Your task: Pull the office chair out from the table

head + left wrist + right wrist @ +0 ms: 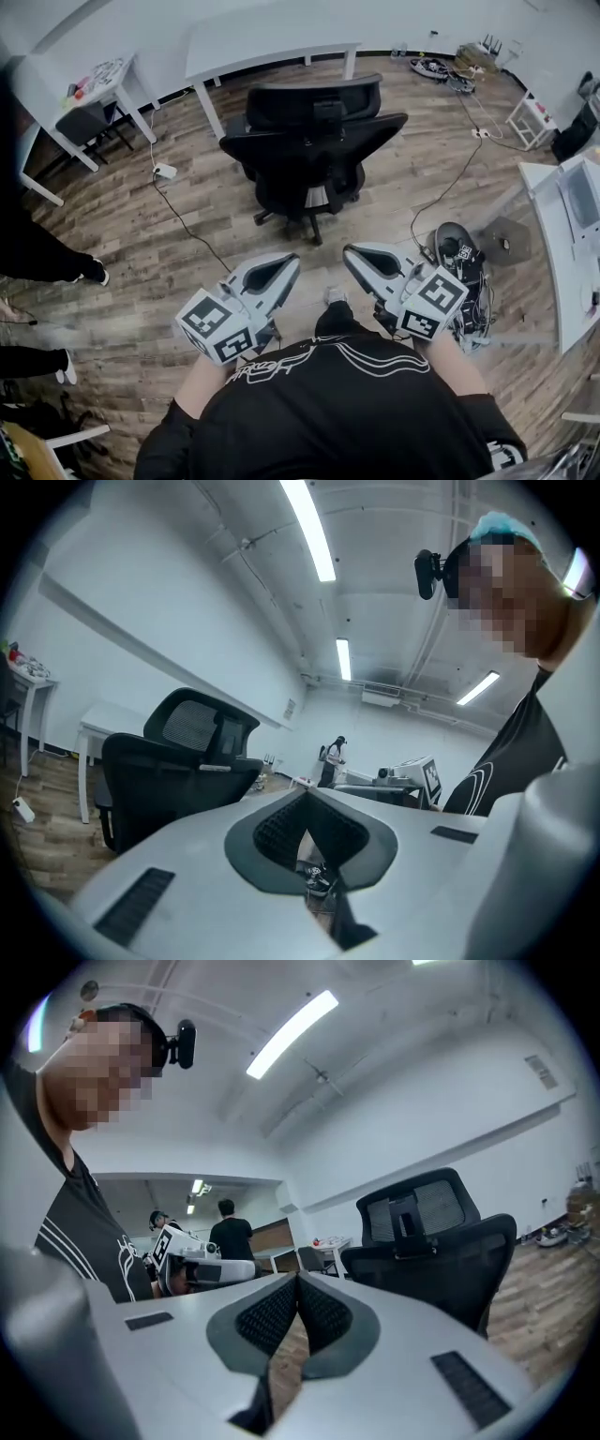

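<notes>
1. Left gripper (289,263) and right gripper (352,254): jaws closed together, empty, held close before the person's torso.
2. Office chair (314,141): straight ahead, well apart, about equally near both grippers.
3. Table (272,42): just beyond the chair.

Black white-printed shirt (337,412); 2 white hand-held grippers (289,263) (351,253).

Wood-plank floor (141,272) with a black office chair (309,141), white table (272,42) and loose cables (192,234).
</notes>
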